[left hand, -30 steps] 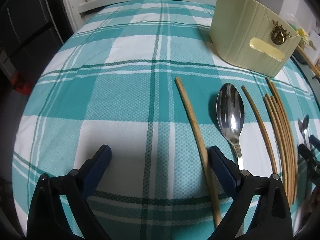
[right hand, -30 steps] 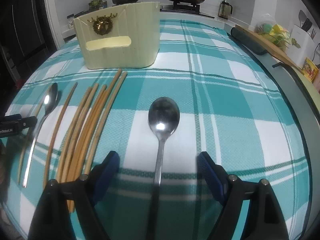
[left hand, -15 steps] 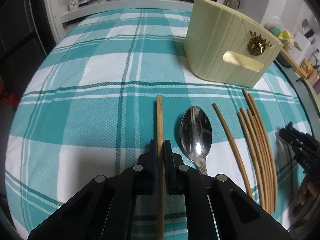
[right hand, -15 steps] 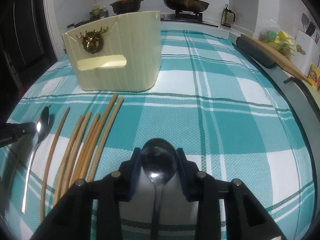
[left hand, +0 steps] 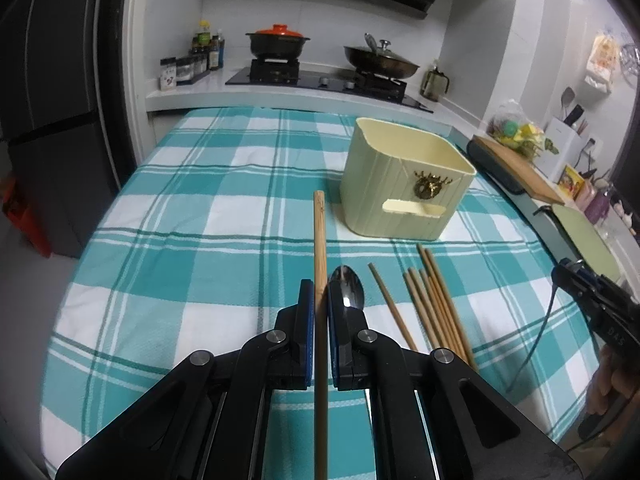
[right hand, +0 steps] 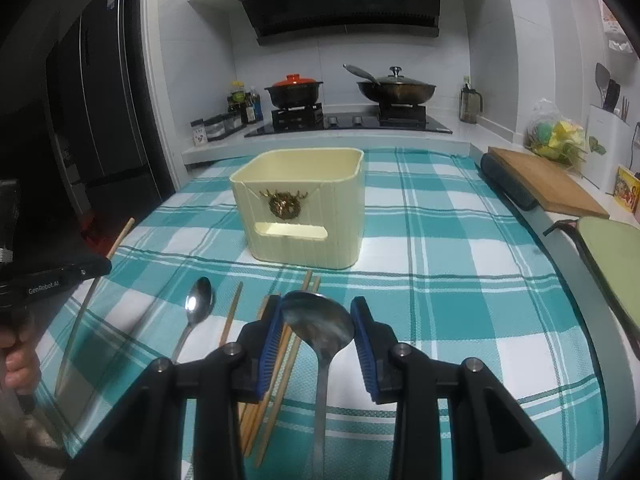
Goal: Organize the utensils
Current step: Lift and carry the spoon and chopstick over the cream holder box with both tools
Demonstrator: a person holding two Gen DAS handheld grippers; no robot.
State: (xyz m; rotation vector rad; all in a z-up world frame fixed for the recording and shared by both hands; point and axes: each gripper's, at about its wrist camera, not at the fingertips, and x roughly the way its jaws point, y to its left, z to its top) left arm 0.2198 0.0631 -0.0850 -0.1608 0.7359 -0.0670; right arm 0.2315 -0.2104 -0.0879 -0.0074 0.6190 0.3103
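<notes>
Now, left gripper: its blue pads are squeezed tight on one wooden chopstick, which sticks out in front and is off the cloth
Right gripper: it is clamped on the bowl of a big spoon, and the handle hangs back under the gripper
Just past the grippers: a small spoon lies on the checked cloth, with one lone chopstick beside it, then a bunch of chopsticks lying close together
Farther out: the cream utensil box stands upright on the cloth, top open, with a gold deer badge on its front; I cannot see if anything is inside
Far back: a stove with a red-lidded pot and a pan
Step now: I think both hands are carrying their pick toward the box
Next move: each gripper should go above the open top, tip its piece so one end points down, and then let go
Watch out: the chopstick is long and thin, so it could bump the box rim; the spoon is held by its round part and might slip
</notes>
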